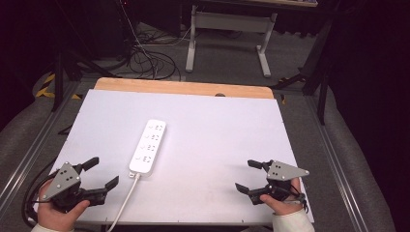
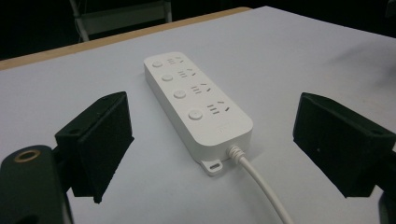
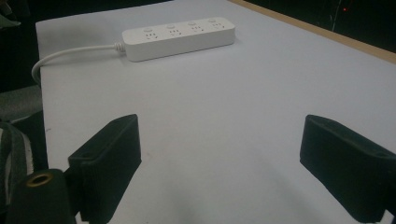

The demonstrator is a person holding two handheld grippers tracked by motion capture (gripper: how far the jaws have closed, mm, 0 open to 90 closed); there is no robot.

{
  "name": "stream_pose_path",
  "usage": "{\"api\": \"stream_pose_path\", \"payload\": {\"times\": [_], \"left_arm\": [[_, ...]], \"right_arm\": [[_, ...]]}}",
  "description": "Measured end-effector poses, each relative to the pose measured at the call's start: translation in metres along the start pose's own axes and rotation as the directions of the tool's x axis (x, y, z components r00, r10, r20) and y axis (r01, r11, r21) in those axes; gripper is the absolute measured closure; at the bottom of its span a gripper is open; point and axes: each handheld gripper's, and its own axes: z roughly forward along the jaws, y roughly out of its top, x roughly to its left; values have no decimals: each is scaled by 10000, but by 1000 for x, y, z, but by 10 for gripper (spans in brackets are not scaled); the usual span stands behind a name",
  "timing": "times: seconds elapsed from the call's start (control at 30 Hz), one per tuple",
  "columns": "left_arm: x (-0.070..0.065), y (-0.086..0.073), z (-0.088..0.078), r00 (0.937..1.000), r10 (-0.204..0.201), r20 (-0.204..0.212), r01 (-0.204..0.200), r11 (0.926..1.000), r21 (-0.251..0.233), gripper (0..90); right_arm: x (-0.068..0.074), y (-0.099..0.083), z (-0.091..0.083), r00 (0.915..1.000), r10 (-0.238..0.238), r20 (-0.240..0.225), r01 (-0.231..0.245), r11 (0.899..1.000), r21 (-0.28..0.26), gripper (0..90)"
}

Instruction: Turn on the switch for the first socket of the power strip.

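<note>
A white power strip [image 1: 147, 146] with several sockets lies on the white table top [image 1: 217, 130], left of centre, its long side running away from me. Its white cable [image 1: 123, 203] leaves the near end and drops over the front edge. My left gripper [image 1: 102, 174] rests at the front left corner, open, jaws wide apart and bare, pointing toward the strip [image 2: 196, 102] a short way off. My right gripper [image 1: 247, 176] sits at the front right, open too, nothing between its jaws; the strip [image 3: 177, 37] lies far across the table from it.
A wooden strip [image 1: 183, 88] borders the table's far edge. Behind it stand a white desk frame [image 1: 227, 34] and a tangle of cables [image 1: 150, 60] on the floor. Metal rails [image 1: 29, 150] run along both sides of the table.
</note>
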Motion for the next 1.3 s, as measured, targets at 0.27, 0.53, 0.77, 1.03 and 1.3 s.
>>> {"api": "stream_pose_path", "payload": {"times": [0.27, 0.53, 0.77, 1.03, 1.3], "left_arm": [[0, 3, -2, 9999, -34, 165, 31, 9998, 178, 156], [-1, 5, 1, 9994, 57, 355, -69, 9994, 345, 120], [-1, 6, 0, 9997, 201, 151, -209, 9982, 557, 171], [0, 15, 0, 9994, 175, 294, -195, 9975, 675, 234], [0, 30, 4, 9985, 341, 418, -373, 9963, 778, 242]], "right_arm": [[1, -1, 1, 10000, -70, 35, 70, 10000, 51, 145], [2, -2, 2, 10000, -80, -25, 80, 9999, 122, 153], [2, -2, 2, 10000, -69, 35, 69, 9999, 75, 153], [2, -6, 6, 10000, 30, -42, -29, 9997, 239, 153], [1, -7, 7, 9999, 68, -103, -66, 9997, 238, 153]]}}
